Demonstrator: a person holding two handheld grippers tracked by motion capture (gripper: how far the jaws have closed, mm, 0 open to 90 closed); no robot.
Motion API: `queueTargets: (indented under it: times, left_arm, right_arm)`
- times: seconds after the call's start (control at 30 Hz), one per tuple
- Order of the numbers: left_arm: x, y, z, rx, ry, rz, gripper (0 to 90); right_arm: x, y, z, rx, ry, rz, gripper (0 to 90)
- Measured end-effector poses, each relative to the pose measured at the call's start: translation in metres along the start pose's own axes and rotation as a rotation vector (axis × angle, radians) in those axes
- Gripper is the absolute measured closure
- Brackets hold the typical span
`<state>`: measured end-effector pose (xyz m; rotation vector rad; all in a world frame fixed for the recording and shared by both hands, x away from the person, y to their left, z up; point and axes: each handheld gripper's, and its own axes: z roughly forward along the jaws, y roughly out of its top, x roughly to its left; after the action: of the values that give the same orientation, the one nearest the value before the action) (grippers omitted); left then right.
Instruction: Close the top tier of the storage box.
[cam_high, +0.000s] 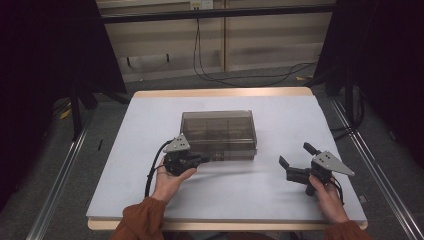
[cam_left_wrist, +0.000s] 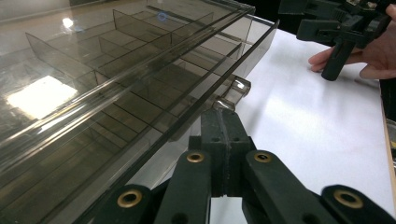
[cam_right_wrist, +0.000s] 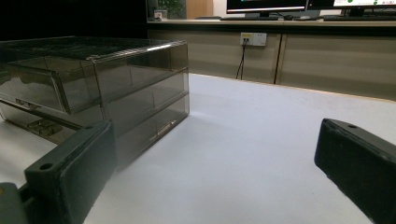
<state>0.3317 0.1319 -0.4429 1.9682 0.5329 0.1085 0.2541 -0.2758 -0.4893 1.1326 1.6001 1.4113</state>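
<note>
A smoky see-through plastic box (cam_high: 218, 132) with inner dividers stands in the middle of the white table top (cam_high: 140, 165). My left gripper (cam_high: 205, 159) is shut, its jaws pressed together. In the left gripper view its tips (cam_left_wrist: 223, 119) meet a small clear handle (cam_left_wrist: 236, 89) on the front of the box (cam_left_wrist: 107, 93). I cannot tell whether the handle is pinched. My right gripper (cam_high: 296, 155) rests on the table to the right of the box, open, with nothing between its jaws (cam_right_wrist: 215, 163). In the right gripper view the box (cam_right_wrist: 102, 84) stands at the left in stacked tiers.
The table has a wooden rim (cam_high: 220, 92) at the far edge. Cables (cam_high: 235, 75) run over the floor behind it, and metal rails (cam_high: 65, 170) lie on both sides. Beyond the table stands a wall with a socket (cam_right_wrist: 252, 38).
</note>
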Motion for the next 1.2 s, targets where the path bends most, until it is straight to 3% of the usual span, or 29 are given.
queueTargets:
  times: [1.2]
  left_arm:
    - [0.0096, 0.0031, 0.0066, -0.009, 0.019, -0.03, 90.0]
  right_arm:
    - [-0.0001, 0.0, 0.0, 0.0, 0.0, 0.0, 0.0]
